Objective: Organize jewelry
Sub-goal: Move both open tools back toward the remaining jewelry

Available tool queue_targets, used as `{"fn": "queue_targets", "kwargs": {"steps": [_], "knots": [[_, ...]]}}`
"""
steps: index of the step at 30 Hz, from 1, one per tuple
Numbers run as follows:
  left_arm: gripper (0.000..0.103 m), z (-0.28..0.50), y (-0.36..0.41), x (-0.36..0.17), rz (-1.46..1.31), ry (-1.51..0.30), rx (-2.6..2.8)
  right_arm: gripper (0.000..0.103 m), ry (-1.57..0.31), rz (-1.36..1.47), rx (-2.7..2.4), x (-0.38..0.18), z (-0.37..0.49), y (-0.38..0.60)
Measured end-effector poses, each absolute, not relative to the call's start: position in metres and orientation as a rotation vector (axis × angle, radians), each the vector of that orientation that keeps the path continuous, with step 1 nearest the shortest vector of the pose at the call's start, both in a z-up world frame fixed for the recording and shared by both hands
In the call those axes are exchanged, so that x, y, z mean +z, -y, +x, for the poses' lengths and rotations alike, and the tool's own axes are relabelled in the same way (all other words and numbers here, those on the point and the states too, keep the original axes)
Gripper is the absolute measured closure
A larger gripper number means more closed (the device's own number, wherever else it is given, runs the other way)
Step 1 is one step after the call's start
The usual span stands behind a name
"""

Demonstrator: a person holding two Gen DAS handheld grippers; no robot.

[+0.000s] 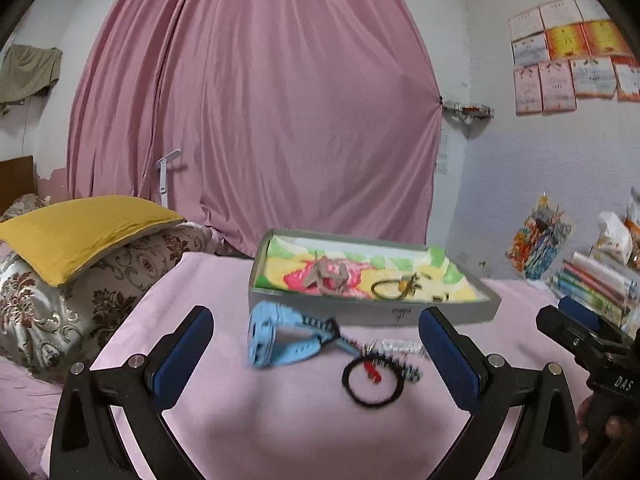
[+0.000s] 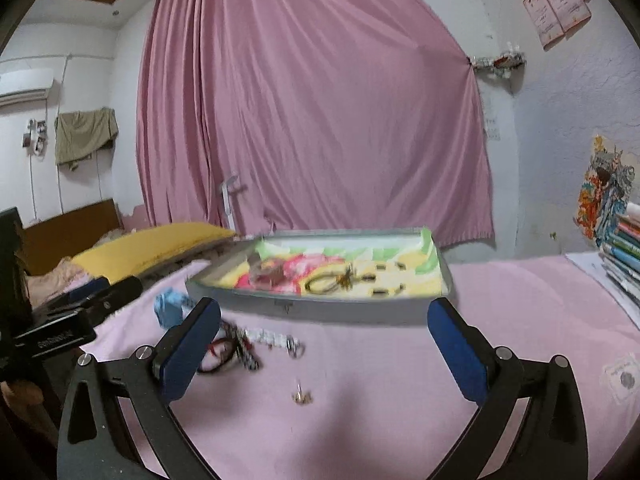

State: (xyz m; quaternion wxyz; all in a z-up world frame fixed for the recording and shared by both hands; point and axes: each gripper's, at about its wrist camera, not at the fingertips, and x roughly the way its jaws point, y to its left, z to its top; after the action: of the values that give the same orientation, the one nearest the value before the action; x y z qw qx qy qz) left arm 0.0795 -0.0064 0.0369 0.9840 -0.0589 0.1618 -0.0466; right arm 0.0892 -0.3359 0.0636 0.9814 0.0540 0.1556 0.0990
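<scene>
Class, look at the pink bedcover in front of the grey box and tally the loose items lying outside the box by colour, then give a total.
Light blue watch: 1
Black hair tie: 1
White beaded bracelet: 1
Small silvery piece: 1
Total: 4

A pink curtain (image 1: 256, 100) hangs across the back wall, with a white lamp (image 1: 165, 172) standing before it. A yellow pillow (image 1: 80, 228) rests on a flowered cushion (image 1: 120, 272) at the left. Certificates (image 1: 568, 52) are stuck on the right wall, above stacked books (image 2: 624, 252). An olive cloth (image 2: 86, 136) hangs beside an air conditioner (image 2: 24, 86).
</scene>
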Motion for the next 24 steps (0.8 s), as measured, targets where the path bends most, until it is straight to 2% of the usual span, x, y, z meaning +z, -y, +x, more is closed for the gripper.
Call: {"fn": "queue_targets", "kwargs": {"steps": [19, 22, 24], "knots": [[0.001, 0.107, 0.004, 0.000, -0.127, -0.669, -0.174, 0.002, -0.589, 0.023, 0.182, 0.031, 0.110, 0.321], [0.011, 0.113, 0.007, -0.002, -0.142, -0.716, -0.206, 0.015, -0.633, 0.017, 0.203, 0.029, 0.115, 0.318], [0.022, 0.120, 0.009, -0.005, -0.155, -0.755, -0.233, 0.031, -0.665, 0.015, 0.216, 0.025, 0.120, 0.315]]}}
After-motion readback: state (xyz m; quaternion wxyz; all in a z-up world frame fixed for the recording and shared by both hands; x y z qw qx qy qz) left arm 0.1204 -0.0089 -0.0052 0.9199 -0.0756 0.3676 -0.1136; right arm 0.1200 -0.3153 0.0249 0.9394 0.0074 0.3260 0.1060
